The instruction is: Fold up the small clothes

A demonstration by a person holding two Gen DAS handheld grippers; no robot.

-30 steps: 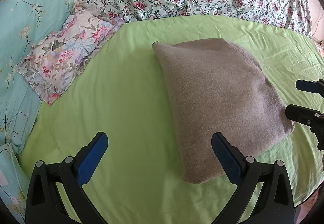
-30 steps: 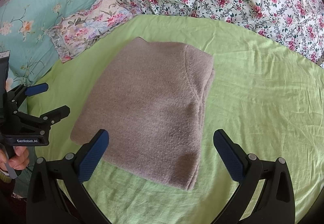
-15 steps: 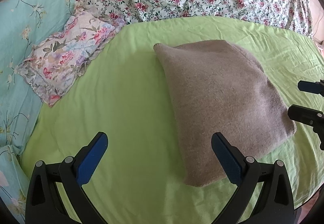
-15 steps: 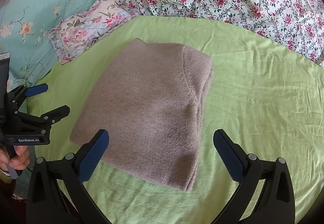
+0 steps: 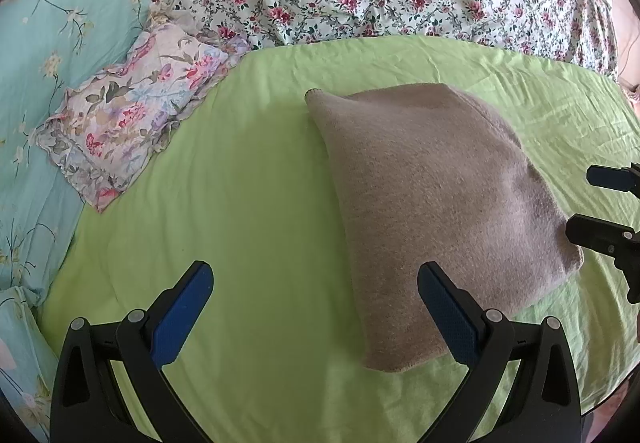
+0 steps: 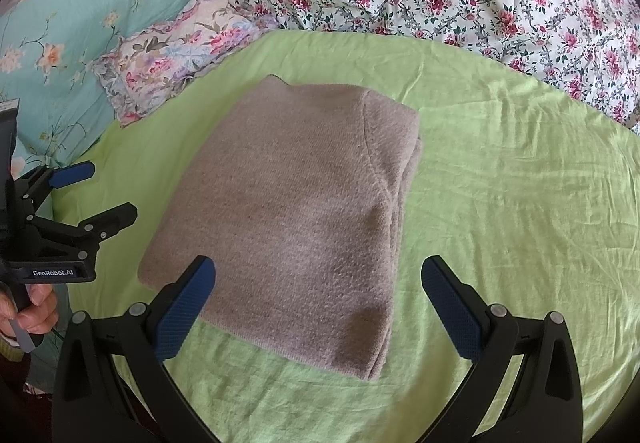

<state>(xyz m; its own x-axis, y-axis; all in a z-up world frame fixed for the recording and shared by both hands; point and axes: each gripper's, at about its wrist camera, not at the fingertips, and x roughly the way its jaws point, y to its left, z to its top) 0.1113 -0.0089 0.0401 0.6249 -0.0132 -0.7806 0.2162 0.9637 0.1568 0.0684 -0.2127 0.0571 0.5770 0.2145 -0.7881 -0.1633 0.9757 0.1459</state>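
Right wrist view puts the grey knit garment [image 6: 296, 215] already folded into a compact rectangle, lying flat on the green sheet [image 6: 500, 203] in the middle of the bed, with its stacked layers showing along the right edge. Your right gripper [image 6: 318, 297] hangs over its near edge with jaws spread wide and nothing between them; your left gripper [image 6: 96, 191] sits just off the garment's left side, also spread and empty, with your hand [image 6: 34, 309] on its handle.

To my eye the fold looks finished, so treat this as tidy-and-release. Keep both tools clear of the knit as you lift away, since a snagged pad would drag the top layer. If you square it up, nudge the uneven right edge inward rather than pinching.

Against the frames a second ago, very little differs: the garment holds its shape, and it sits a touch farther from both cameras, which suggests that you are easing back.

The floral pillow [image 5: 132, 123] lies well apart at far left.
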